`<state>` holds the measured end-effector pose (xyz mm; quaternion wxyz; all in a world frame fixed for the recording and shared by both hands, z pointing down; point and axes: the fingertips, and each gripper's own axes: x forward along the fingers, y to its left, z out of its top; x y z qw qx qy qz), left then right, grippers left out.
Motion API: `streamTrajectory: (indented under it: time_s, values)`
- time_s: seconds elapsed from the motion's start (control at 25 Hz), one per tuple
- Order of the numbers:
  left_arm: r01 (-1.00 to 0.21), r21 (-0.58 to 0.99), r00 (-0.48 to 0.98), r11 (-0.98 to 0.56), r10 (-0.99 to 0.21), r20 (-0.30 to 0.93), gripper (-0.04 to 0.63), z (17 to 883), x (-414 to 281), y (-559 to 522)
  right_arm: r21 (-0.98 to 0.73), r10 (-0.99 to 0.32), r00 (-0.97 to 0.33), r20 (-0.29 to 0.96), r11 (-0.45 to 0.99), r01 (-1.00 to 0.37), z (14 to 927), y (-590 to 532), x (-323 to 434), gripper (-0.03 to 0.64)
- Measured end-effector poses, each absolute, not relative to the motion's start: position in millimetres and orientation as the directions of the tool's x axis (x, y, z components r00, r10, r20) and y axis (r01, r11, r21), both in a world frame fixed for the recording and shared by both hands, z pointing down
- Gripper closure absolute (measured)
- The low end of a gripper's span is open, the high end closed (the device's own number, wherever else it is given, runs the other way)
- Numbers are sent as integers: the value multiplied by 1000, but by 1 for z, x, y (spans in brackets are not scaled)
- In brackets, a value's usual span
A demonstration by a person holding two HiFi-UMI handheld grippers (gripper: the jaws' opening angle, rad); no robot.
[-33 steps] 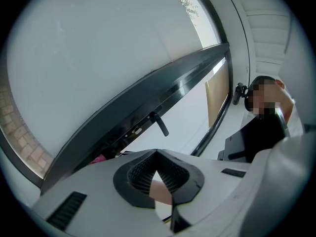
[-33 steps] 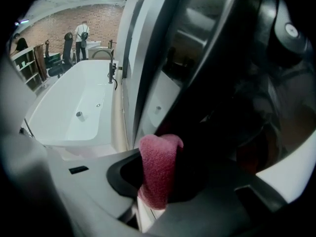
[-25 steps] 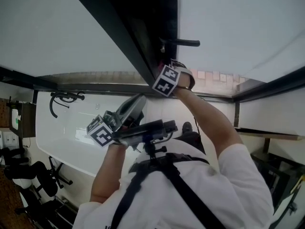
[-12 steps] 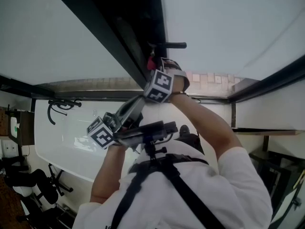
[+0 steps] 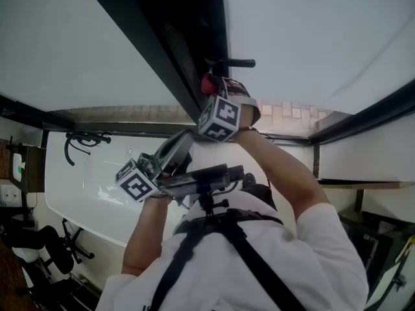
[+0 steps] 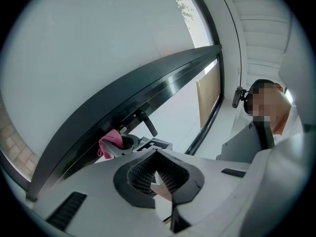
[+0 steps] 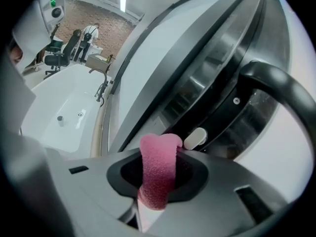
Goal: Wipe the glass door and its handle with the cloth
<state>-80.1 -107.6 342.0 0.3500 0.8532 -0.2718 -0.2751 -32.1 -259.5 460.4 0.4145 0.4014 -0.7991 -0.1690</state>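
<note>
Against the pale glass door [image 5: 311, 31], your right gripper [image 7: 159, 179], fingers clamped on the cloth [image 7: 158, 157], sits just beside the handle [image 7: 279, 83], whose bar runs rightward, while the left gripper [image 6: 160, 181], fingers closed empty, hangs farther off.

Cloth [image 7: 159, 158] in right tongs [image 7: 158, 180], near handle [image 7: 282, 86]

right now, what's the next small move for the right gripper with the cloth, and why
Probably slide the right gripper toward the black handle and lay the pink cloth on it. Its jaws are shut on the cloth, whose tip sits by the dark door frame, short of the handle. Whether the cloth touches the frame is unclear.
</note>
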Motion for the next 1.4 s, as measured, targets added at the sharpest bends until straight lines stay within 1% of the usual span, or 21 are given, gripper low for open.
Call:
streamTrajectory:
  time_s: [0.48, 0.64, 1.0, 1.16, 1.28, 1.4]
  values:
    - [-286, 754, 677, -592, -681, -278, 603, 346, -96, -106, 559, -806, -407, 430, 592, -581, 434, -242, -38, 526]
    - [-286, 752, 676, -593, -681, -280, 603, 346, -98, -106, 529, -813, -442, 378, 582, -618, 415, -236, -39, 525]
    - [-278, 754, 675, -594, -680, -287, 603, 348, -99, -105, 517, -816, -470, 336, 577, -632, 393, -231, -43, 525]
    - [-275, 753, 672, -597, -680, -294, 603, 347, -102, -102, 543, -841, -455, 293, 538, -645, 382, -234, -43, 525]
    - [-279, 756, 667, -592, -686, -291, 603, 347, -103, -100, 573, -847, -457, 272, 524, -630, 378, -237, -42, 525]
    - [-285, 750, 668, -597, -685, -291, 603, 345, -103, -104, 567, -855, -448, 260, 511, -647, 371, -242, -40, 525]
